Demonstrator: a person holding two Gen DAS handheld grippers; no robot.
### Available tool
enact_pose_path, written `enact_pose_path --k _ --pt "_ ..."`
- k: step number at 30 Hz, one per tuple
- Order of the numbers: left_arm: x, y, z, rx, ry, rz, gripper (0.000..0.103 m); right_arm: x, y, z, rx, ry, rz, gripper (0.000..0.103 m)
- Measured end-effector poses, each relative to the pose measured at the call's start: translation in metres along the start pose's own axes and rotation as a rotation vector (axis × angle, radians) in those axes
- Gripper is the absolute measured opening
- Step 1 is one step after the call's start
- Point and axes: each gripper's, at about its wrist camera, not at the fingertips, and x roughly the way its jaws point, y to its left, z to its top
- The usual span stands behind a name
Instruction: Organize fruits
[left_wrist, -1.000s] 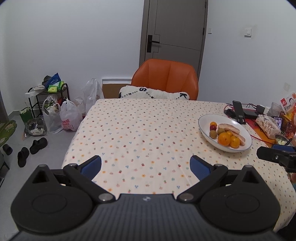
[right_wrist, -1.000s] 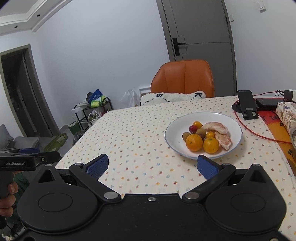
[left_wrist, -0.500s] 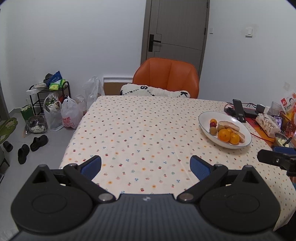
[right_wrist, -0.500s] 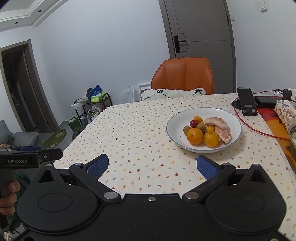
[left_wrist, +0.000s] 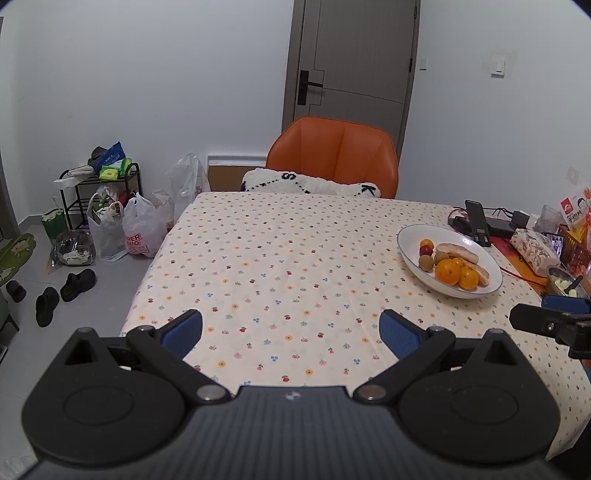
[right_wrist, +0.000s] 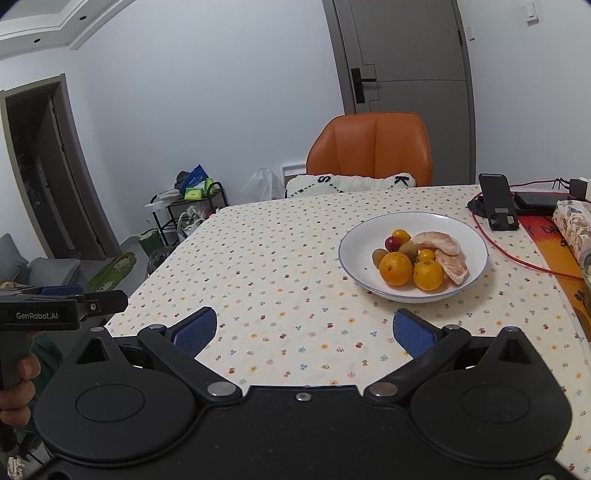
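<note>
A white plate (right_wrist: 354, 238) (left_wrist: 410, 238) sits on the right part of the flower-print table. It holds two oranges (right_wrist: 395, 268) (left_wrist: 447, 271), peeled pomelo segments (right_wrist: 437, 242), small kiwis, a red plum and little tangerines. My right gripper (right_wrist: 303, 332) is open above the table's near edge, a short way in front of the plate, with nothing between its blue pads. My left gripper (left_wrist: 291, 330) is open too, over the near left part of the table, well left of the plate.
An orange chair (left_wrist: 332, 162) with a white cushion stands at the far side. A phone on a stand (right_wrist: 498, 206), a red cable, snack packs and a small bowl (left_wrist: 563, 282) crowd the right edge. Bags, a rack and shoes lie on the floor left.
Both grippers have drawn back and risen slightly, so the plate sits a little farther off and higher in both views. Both stay open.
</note>
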Motion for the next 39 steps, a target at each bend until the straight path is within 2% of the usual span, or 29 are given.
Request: enact_pose_path --k 39 --pt "0.0002 -0.0030 -0.0012 -0.004 0.004 -0.002 0.101 0.0013 -0.0047 -0.0010 0.011 0.006 -0.011 0.103"
